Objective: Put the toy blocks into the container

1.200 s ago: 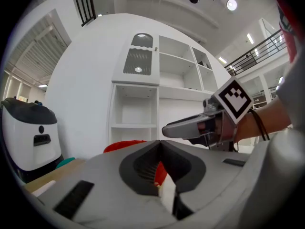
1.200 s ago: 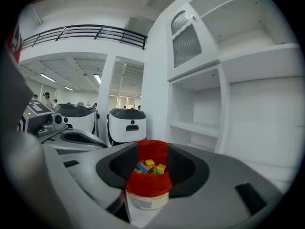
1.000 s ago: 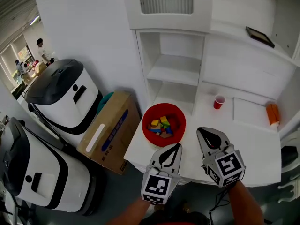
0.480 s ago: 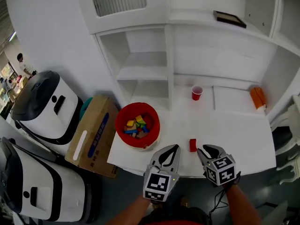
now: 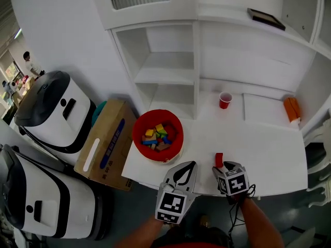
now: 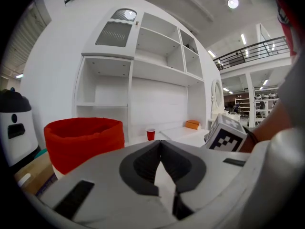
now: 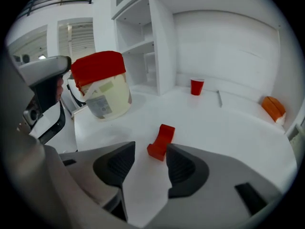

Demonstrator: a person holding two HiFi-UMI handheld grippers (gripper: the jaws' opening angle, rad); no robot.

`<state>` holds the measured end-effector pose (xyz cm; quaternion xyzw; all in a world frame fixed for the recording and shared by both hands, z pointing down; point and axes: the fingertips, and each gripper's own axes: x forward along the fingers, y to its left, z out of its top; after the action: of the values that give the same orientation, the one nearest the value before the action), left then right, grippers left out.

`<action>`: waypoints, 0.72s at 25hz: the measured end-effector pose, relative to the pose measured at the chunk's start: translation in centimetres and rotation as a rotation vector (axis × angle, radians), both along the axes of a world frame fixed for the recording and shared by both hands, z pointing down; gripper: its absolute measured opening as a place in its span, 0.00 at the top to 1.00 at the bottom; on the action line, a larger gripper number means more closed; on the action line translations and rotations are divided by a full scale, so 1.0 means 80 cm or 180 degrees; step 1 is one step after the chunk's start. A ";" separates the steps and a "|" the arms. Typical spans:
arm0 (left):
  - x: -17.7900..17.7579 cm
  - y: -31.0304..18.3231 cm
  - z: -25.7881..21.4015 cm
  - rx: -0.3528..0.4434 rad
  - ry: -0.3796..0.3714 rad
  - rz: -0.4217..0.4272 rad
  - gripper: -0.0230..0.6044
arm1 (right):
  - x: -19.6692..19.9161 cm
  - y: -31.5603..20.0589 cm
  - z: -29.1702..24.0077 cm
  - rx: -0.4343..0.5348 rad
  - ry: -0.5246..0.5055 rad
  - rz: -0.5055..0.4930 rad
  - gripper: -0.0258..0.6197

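Observation:
A red container holding several coloured blocks stands at the left end of the white table. In the right gripper view it shows as a red-lined cream tub. One red block lies on the table near the front edge. My right gripper hangs just behind it, tilted down. Its jaws have just been opening and now stand wide. The block lies at their tips, untouched by the pads, so the right gripper is open. My left gripper is shut and empty, pointing at the container.
A small red cup stands at the back of the table, an orange object at the far right. White shelves rise behind. A cardboard box and white machines stand on the floor to the left.
My right gripper has sunk toward the table's front edge and its jaws have gone from shut to wide apart. The red block has come into view in front of it. The left gripper dropped slightly.

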<state>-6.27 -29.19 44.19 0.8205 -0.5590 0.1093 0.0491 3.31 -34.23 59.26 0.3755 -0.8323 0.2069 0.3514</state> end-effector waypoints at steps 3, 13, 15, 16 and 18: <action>-0.006 0.002 0.001 -0.0004 -0.0008 -0.0002 0.91 | -0.002 -0.005 0.017 -0.0113 0.0155 0.0054 0.60; -0.013 0.000 -0.001 0.0026 0.0031 0.0010 0.91 | -0.002 -0.004 -0.002 0.0305 0.0073 -0.0053 0.74; -0.007 0.000 -0.004 0.0058 0.0048 0.0031 0.91 | -0.003 0.003 -0.028 0.0597 -0.0108 -0.0134 0.74; -0.005 0.000 -0.007 0.0078 0.0060 0.0037 0.91 | -0.004 0.009 -0.046 0.0769 -0.0231 -0.0185 0.74; -0.003 0.002 -0.014 0.0131 0.0083 0.0030 0.91 | -0.010 0.022 -0.090 0.1134 -0.0513 -0.0289 0.74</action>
<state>-6.50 -29.06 43.08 0.8253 -0.5565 0.0874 0.0389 2.51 -32.51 52.09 0.3761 -0.8972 0.0697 0.2207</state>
